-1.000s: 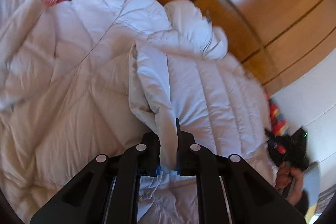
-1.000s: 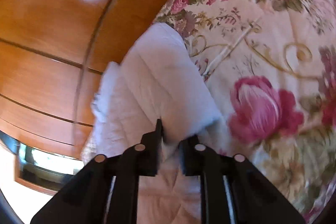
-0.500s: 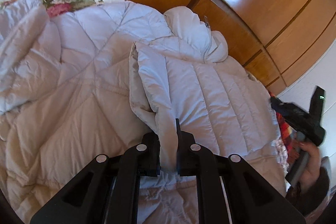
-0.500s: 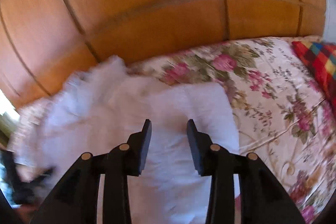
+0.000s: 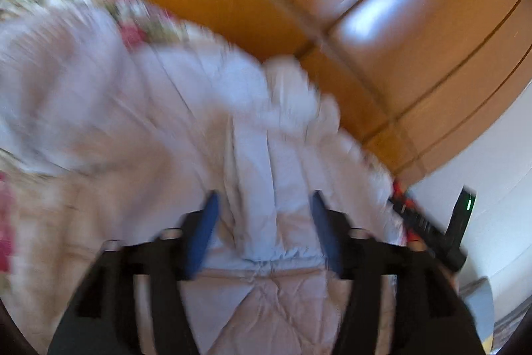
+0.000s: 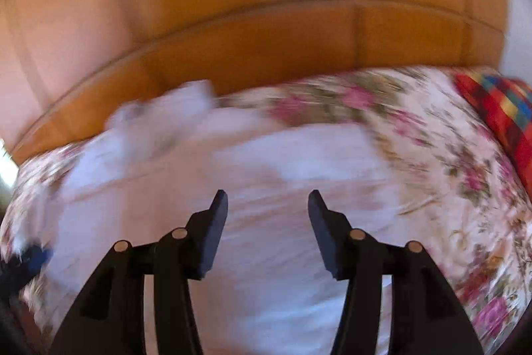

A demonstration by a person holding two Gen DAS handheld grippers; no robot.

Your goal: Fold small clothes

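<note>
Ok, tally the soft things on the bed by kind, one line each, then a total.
White puffer jacket: 1
Floral quilt: 1
Red checked cushion: 1
Total: 3

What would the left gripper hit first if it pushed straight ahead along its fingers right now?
Probably the white puffer jacket: its folded sleeve lies between the opening jaws of the left gripper, pads clear of it. Blur leaves depth unclear.
</note>
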